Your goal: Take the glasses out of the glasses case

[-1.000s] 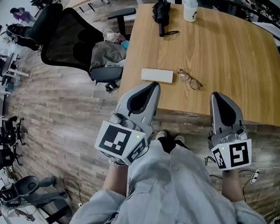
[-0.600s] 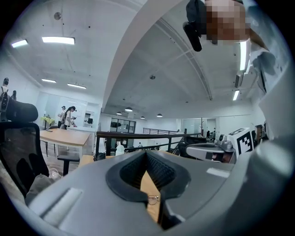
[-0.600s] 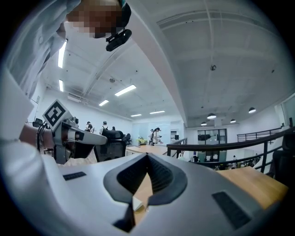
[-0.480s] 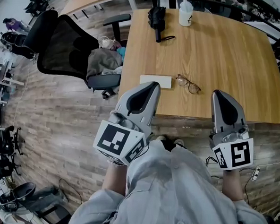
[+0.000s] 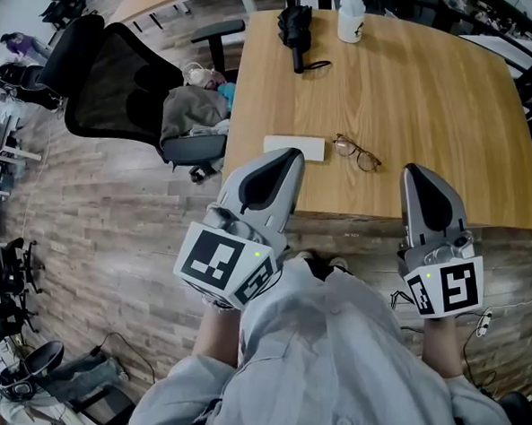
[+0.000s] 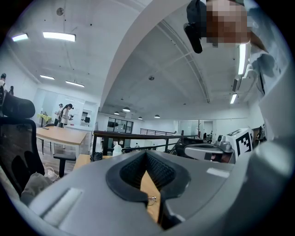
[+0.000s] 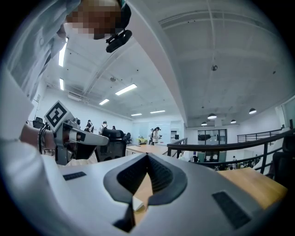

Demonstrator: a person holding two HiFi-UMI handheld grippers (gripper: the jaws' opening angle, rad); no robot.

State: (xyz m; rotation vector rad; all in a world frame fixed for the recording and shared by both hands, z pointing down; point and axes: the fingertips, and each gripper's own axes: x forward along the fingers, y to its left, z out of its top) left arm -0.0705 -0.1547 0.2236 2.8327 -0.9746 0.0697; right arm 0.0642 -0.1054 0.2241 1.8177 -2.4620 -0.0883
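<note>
- On the wooden table (image 5: 439, 107), the glasses (image 5: 358, 152) lie just right of the white glasses case (image 5: 295, 148).
- Far edge: white bottle (image 5: 351, 18), black bundle (image 5: 296, 30).
- Left of the table, a black office chair (image 5: 114, 82) on plank floor (image 5: 96, 226).
- My left gripper (image 5: 285, 161) and right gripper (image 5: 415, 173): both clenched, empty.

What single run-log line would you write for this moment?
glasses: on table, beside case | left tongs: shut, empty | right tongs: shut, empty
</note>
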